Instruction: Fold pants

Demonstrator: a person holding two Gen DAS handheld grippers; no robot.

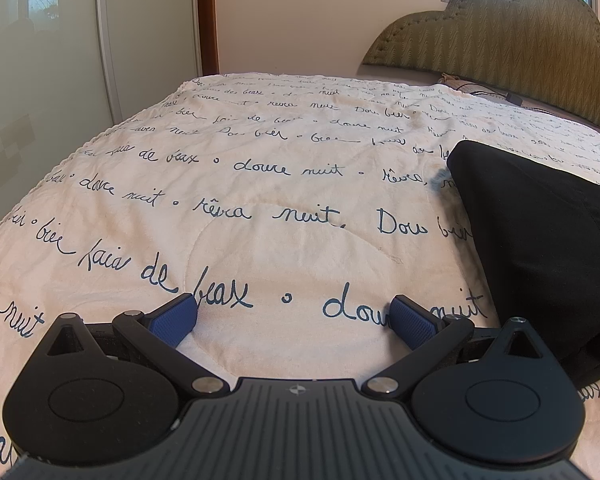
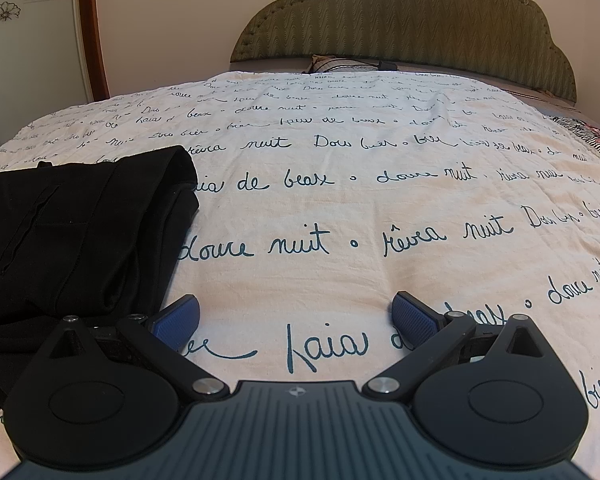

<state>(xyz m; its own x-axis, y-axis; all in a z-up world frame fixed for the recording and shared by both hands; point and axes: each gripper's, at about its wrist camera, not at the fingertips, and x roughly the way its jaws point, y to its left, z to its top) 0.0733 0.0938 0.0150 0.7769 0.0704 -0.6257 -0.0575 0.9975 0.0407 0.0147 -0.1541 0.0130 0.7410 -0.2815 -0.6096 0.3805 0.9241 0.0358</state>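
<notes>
Pants: black, lying on the bed between the two grippers, bunched into a compact stack of several layers; right edge of the left wrist view, left edge of the right wrist view.
Left gripper: spread wide, nothing between the blue pads, low over bare quilt just left of the pants.
Right gripper: likewise spread and empty, just right of the pants; its left finger near the cloth's edge, contact not clear.
Stage, as a judgement: folding looks largely done, stack thick and roughly rectangular, perhaps only a tidy or one last fold left.
Doing it well: approach from both sides at once, pinch all layers of an edge together rather than the top sheet alone, keep the quilt out of the bite, lift evenly, lay flat, smooth outward.
Risk: rounded far fold puffed up, likely to spring open if released loosely.
Fabric: matte, soft, probably knit; a seam and a slit-like pocket line on the top face.
Quilt: cream, softly wrinkled, covered in dark blue cursive script; yielding surface, easy to snag.
Headboard: olive, padded, scalloped outline, zigzag stitching.
</notes>
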